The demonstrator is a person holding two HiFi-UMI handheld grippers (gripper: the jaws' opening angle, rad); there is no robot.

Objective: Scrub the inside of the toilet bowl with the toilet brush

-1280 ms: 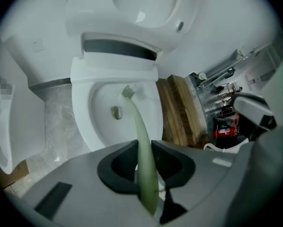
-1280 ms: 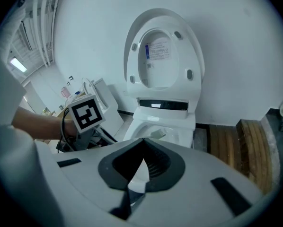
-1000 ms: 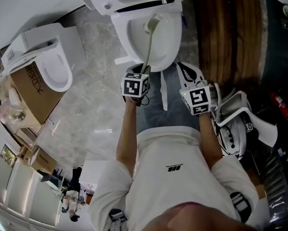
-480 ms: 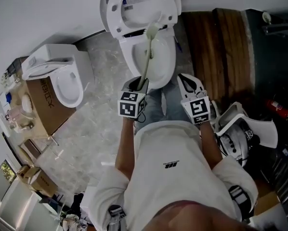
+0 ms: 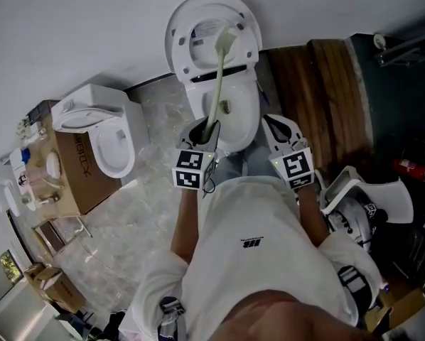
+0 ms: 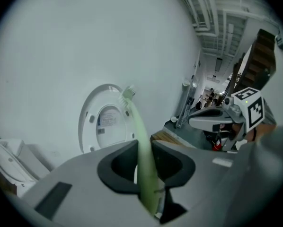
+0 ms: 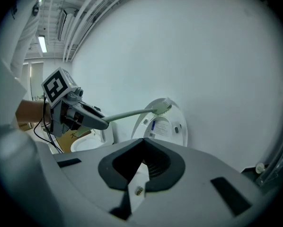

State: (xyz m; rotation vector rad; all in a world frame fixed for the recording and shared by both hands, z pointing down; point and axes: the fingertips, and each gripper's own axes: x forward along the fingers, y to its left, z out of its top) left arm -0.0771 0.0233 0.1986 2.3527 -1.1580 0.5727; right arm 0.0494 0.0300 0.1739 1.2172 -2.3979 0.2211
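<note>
Pale green plastic toilet brush (image 5: 217,77) is clenched by its handle in the left gripper (image 5: 202,129); the left gripper view shows both dark pads pressed against the shaft. Its long axis runs straight ahead of those jaws and upward. The bristle head is at the far end, level with the raised white round toilet lid (image 5: 198,21) and above the bowl, not down in it.

The white ceramic toilet bowl (image 5: 254,114) lies just ahead of and below both grippers, between the left jaws and the lid. The scrub therefore seems to depend on tipping the far end of the brush down and back toward the gripper, into the basin. Inside the bowl only the dark drain opening is visible; I cannot tell whether there is water.

The right gripper (image 5: 277,123) is beside the left one, just as near the bowl, with its jaws closed together on nothing. The left gripper holds the tool and would have to make the move.
</note>
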